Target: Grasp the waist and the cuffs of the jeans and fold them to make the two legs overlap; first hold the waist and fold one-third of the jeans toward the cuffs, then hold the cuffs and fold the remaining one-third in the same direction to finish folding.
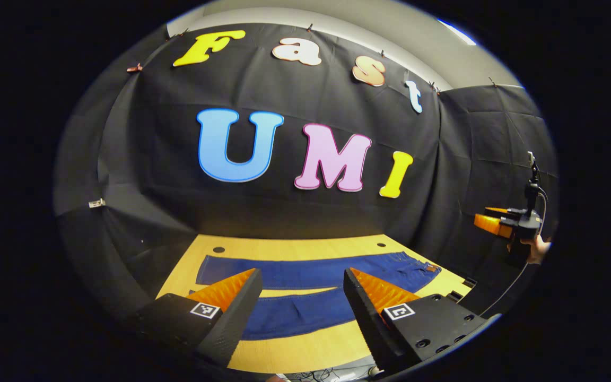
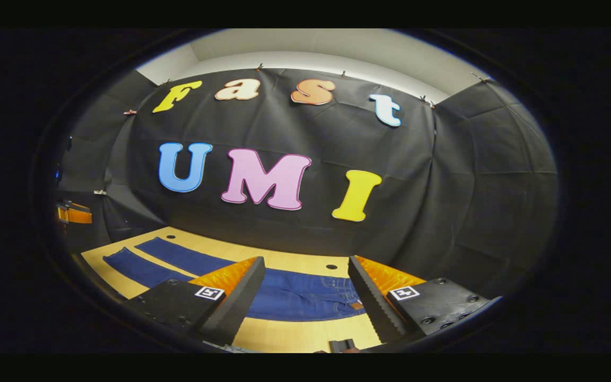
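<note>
Blue jeans (image 1: 305, 273) lie flat on the wooden table, both legs spread apart side by side, cuffs to the left and waist (image 1: 417, 265) to the right in the left gripper view. My left gripper (image 1: 303, 284) hangs open above the legs, nothing between its fingers. In the right gripper view the jeans (image 2: 295, 294) show their waist near the middle and the two legs running off to the left. My right gripper (image 2: 305, 289) is open above the waist. The right gripper (image 1: 496, 223) also appears far right in the left gripper view, held by a hand (image 1: 536, 249).
The light wooden table (image 1: 305, 350) has two small dark holes (image 1: 219, 249) near its far edge. Black cloth walls close in behind and on both sides. Cables lie below the table's near edge. The left gripper (image 2: 75, 214) appears at the far left of the right gripper view.
</note>
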Demonstrator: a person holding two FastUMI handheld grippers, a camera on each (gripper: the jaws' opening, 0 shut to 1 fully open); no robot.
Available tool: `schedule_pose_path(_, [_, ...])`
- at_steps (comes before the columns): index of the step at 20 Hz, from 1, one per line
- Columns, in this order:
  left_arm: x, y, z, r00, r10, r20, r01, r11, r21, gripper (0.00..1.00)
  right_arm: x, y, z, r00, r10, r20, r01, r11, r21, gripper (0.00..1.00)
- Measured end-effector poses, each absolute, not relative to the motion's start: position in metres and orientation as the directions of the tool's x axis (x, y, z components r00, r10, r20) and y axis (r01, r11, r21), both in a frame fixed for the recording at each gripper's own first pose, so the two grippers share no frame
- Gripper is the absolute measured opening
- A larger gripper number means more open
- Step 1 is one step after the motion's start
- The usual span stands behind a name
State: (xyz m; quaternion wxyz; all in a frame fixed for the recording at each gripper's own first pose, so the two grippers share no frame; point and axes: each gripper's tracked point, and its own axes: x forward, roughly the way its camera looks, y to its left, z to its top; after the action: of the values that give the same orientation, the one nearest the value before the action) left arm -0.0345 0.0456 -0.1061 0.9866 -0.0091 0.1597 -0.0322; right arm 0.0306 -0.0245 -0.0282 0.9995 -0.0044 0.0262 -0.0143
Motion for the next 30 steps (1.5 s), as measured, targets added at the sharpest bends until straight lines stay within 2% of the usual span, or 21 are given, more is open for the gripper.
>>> schedule_pose_path(3, [-0.037,0.067,-0.128,0.911,-0.117,-0.396,0.123,0.992,-0.011,0.96,0.044,-0.028,-0.042,0.995,0.029,-0.095,-0.03,0.999,-0.012,0.96])
schedule_pose_path(6, [-0.037,0.095,-0.151,0.855,-0.154,-0.495,0.2,0.979,0.043,0.97,0.061,-0.035,-0.071,0.977,0.108,-0.182,-0.125,0.988,-0.087,0.97])
schedule_pose_path(9, [-0.039,0.126,-0.173,0.803,-0.148,-0.577,0.288,0.945,0.158,0.96,0.075,-0.04,-0.116,0.926,0.19,-0.325,-0.25,0.956,-0.154,0.96])
schedule_pose_path(11, [-0.043,0.137,-0.189,0.752,-0.176,-0.636,0.374,0.907,0.192,0.97,0.086,-0.054,-0.154,0.882,0.197,-0.428,-0.315,0.922,-0.224,0.97])
schedule_pose_path(14, [-0.034,0.15,-0.219,0.672,-0.194,-0.714,0.438,0.883,0.172,0.98,0.102,-0.059,-0.216,0.785,0.22,-0.58,-0.439,0.858,-0.267,0.97])
schedule_pose_path(18, [-0.022,0.166,-0.267,0.554,-0.172,-0.815,0.464,0.876,0.131,0.98,0.111,-0.047,-0.302,0.584,0.311,-0.75,-0.63,0.757,-0.176,0.96])
schedule_pose_path(22, [-0.013,0.18,-0.323,0.348,-0.114,-0.931,0.515,0.853,0.088,0.98,0.122,-0.053,-0.364,0.369,0.342,-0.864,-0.753,0.655,-0.062,0.98])
schedule_pose_path(27, [-0.038,0.209,-0.386,-0.035,0.028,-0.999,0.627,0.779,0.0,0.99,0.126,-0.067,-0.41,0.157,0.322,-0.934,-0.828,0.558,0.054,0.98])
schedule_pose_path(30, [-0.042,0.221,-0.407,-0.116,0.082,-0.99,0.626,0.78,-0.009,0.97,0.132,-0.079,-0.427,0.13,0.294,-0.947,-0.833,0.551,0.056,0.98])
